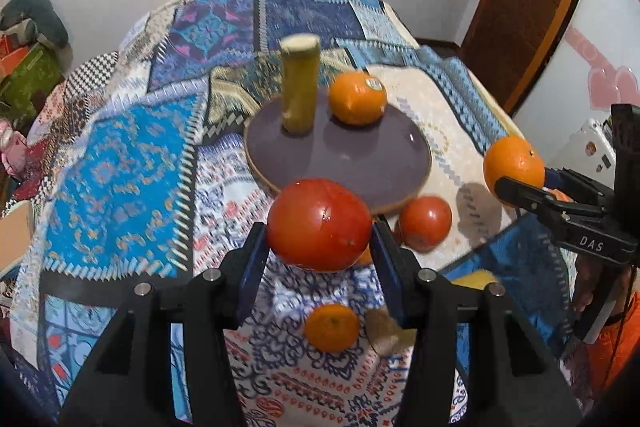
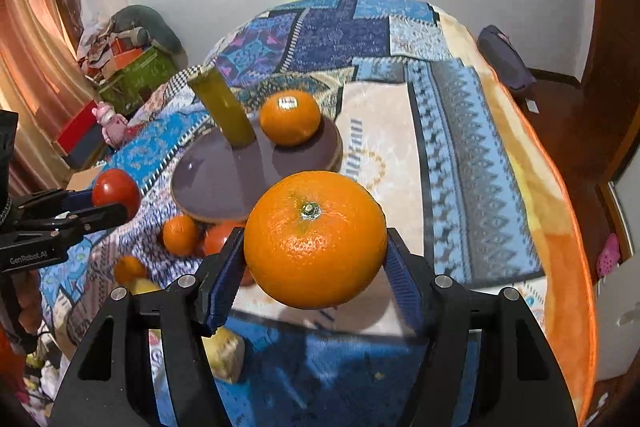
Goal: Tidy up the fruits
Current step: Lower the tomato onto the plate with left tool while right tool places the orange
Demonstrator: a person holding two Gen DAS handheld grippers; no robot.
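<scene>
Gripping a red tomato (image 1: 319, 225), the left hand-held gripper (image 1: 319, 247) hangs just before the purple plate (image 1: 360, 163) on the bed and nearer its rim, while the right hand-held gripper (image 2: 316, 259) clamps a large orange (image 2: 315, 240) farther to the plate's side

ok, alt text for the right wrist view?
The right tool grips a large orange above a patterned blanket. Beyond it, a round purple plate holds a stickered orange and an upright green cylinder; at left, the left tool holds a tomato.
</scene>
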